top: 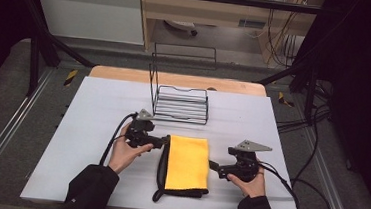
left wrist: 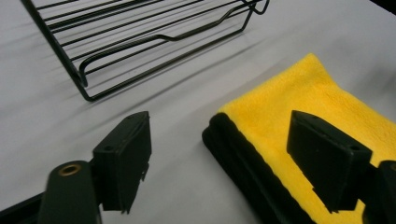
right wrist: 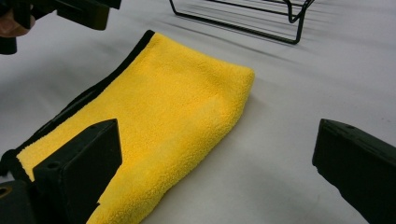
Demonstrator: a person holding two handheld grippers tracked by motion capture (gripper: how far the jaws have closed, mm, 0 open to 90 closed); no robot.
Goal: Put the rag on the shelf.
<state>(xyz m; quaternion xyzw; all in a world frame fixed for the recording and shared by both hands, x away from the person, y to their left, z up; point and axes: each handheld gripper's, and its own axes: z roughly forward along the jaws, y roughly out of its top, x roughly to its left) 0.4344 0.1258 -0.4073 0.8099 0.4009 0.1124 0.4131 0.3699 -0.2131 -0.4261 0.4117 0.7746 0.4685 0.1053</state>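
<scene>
A folded yellow cloth (top: 187,162) with a black border (top: 161,169) lies flat on the white table top (top: 96,127). My left gripper (top: 163,142) is at the cloth's far left corner, open. In the left gripper view its jaws straddle the cloth's black-edged corner (left wrist: 233,144), one over bare table and one over the yellow cloth (left wrist: 303,88). My right gripper (top: 213,165) is open at the cloth's right folded edge. In the right gripper view one jaw is over the yellow cloth (right wrist: 177,107), the other over bare table.
A black wire rack (top: 181,104) stands just behind the cloth, its tall back frame rising at the left; the wire rack (left wrist: 154,42) is close ahead of the left gripper. Cables trail from both grippers. A wooden board edge (top: 175,78) lies beyond the table top.
</scene>
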